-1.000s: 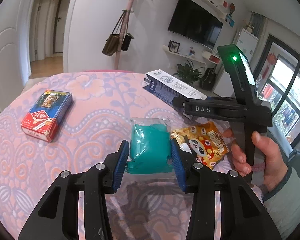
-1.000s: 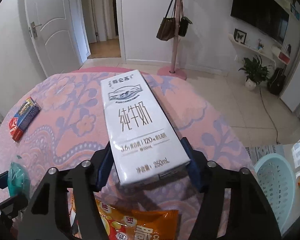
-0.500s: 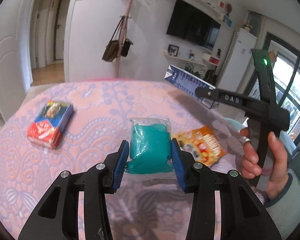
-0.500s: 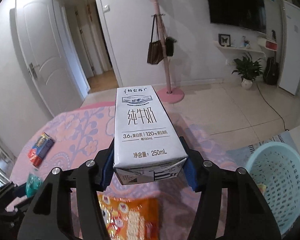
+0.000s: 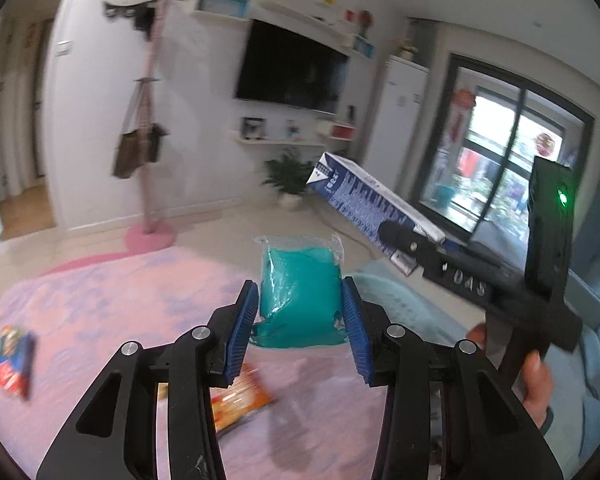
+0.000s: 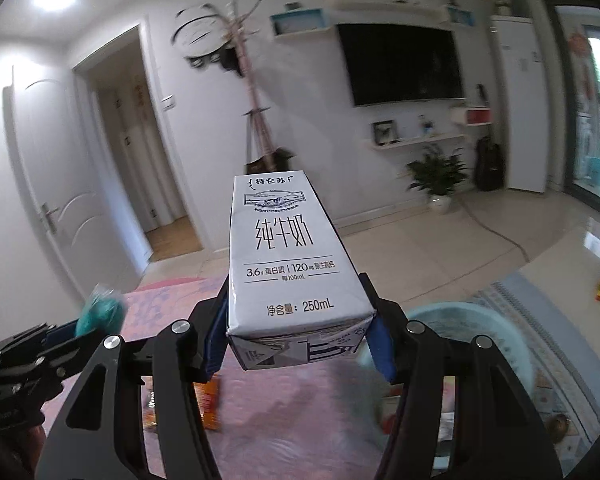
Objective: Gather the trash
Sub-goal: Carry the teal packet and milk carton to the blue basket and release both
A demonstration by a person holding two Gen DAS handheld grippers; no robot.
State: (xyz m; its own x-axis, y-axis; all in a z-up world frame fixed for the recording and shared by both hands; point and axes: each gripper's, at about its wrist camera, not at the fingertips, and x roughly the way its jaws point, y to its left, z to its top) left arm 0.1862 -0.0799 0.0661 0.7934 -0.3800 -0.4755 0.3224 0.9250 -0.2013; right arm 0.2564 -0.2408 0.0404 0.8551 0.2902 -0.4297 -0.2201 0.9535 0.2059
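Left claw (image 5: 300, 320) grips the teal packet (image 5: 298, 300), right claw (image 6: 298, 332) the milk carton (image 6: 288, 256); carry both level over the basket (image 6: 496, 344) before releasing.

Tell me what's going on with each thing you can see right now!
left gripper: shut on the teal packet
teal packet: held up off the table
right gripper: shut on the milk carton
milk carton: held in the air, lying lengthwise
snack bag: lying flat on the table
red and blue box: lying on the table
basket: on the floor, open on top
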